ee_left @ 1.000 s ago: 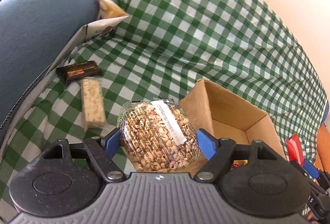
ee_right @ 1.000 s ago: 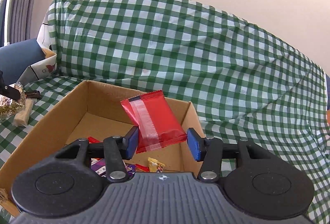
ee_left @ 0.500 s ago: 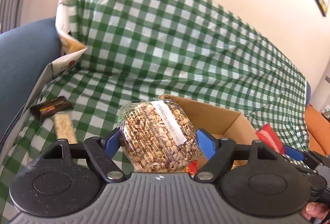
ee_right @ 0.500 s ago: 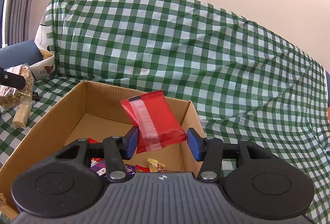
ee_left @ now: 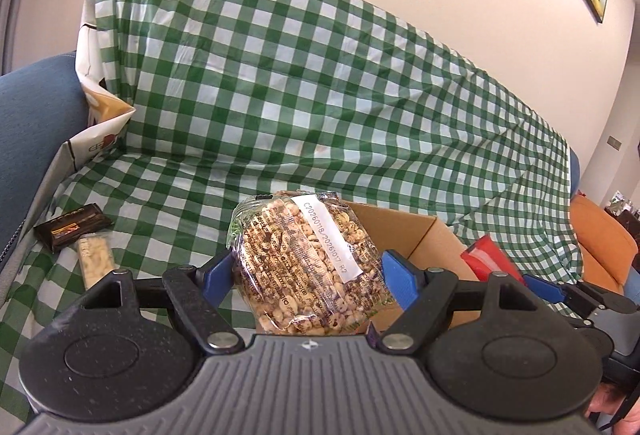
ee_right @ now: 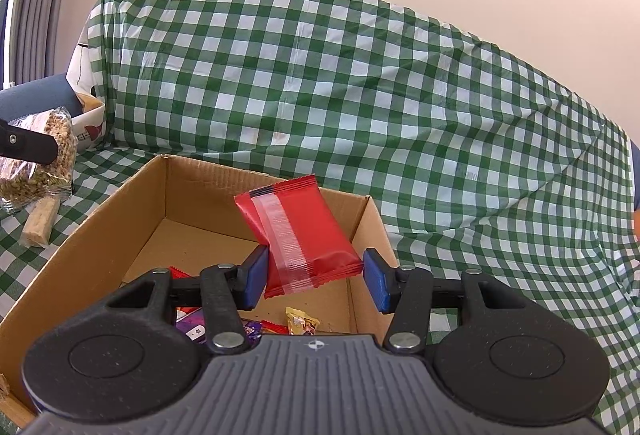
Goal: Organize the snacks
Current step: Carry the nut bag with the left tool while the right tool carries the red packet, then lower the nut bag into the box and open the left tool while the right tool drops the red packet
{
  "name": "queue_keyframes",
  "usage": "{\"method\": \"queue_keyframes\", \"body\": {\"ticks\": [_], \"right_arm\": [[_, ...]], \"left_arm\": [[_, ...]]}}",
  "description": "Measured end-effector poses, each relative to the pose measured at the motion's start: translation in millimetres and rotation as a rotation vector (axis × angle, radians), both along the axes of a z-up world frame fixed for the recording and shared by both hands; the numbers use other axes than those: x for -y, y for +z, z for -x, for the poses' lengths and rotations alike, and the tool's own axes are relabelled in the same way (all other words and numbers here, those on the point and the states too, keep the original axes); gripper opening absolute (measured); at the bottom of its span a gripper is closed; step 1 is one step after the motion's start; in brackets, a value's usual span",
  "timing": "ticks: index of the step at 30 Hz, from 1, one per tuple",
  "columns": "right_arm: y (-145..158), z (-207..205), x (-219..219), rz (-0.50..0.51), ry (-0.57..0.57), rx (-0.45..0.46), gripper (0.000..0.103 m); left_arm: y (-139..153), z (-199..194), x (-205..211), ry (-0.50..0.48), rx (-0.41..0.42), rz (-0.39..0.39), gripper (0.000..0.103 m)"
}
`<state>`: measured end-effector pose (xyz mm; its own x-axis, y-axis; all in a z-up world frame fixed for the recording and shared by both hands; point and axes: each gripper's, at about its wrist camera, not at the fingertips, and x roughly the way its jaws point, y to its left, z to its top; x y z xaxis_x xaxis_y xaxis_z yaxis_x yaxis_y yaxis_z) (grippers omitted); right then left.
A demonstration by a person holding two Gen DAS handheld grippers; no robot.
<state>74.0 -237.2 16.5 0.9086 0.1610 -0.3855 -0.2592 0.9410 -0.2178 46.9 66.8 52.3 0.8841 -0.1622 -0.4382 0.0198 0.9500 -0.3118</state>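
Note:
My left gripper (ee_left: 308, 275) is shut on a clear bag of puffed grain (ee_left: 300, 263) with a white label, held in the air just left of the open cardboard box (ee_left: 404, 231). Over the box (ee_right: 120, 219), my right gripper (ee_right: 316, 279) is shut on a red snack packet (ee_right: 304, 231), which tilts up between the blue pads. Several small wrapped sweets (ee_right: 300, 323) lie on the box floor. The red packet (ee_left: 488, 259) also shows at the right in the left wrist view. The grain bag (ee_right: 44, 163) appears at the far left in the right wrist view.
A dark chocolate bar (ee_left: 72, 227) and a pale snack bar (ee_left: 94, 259) lie on the green checked cloth (ee_left: 300, 95) to the left of the box. A printed paper bag (ee_left: 100, 115) stands by the blue armrest (ee_left: 32, 103). An orange cushion (ee_left: 600, 239) sits far right.
My left gripper has risen, rolled level and moved towards the box with the grain bag. The right gripper and its red packet have kept still.

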Motion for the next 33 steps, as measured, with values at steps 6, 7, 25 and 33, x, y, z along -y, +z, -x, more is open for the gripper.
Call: {"method": "queue_keyframes", "body": {"ticks": [6, 7, 25, 33], "right_arm": [[0.8, 1.4, -0.9, 0.005, 0.005, 0.005, 0.053], [1.0, 1.6, -1.3, 0.006, 0.006, 0.006, 0.053], [-0.1, -5.4, 0.6, 0.035, -0.024, 0.004, 0.053], [-1.1, -7.2, -3.8, 0.046, -0.052, 0.01, 0.053]], "left_arm": [[0.3, 0.5, 5.8, -0.028, 0.02, -0.004, 0.082], [0.4, 0.3, 6.8, -0.031, 0.022, -0.004, 0.082], [-4.4, -12.0, 26.3, -0.088, 0.031, 0.013, 0.082], [-5.6, -15.4, 36.0, -0.111, 0.04, 0.02, 0.082]]}}
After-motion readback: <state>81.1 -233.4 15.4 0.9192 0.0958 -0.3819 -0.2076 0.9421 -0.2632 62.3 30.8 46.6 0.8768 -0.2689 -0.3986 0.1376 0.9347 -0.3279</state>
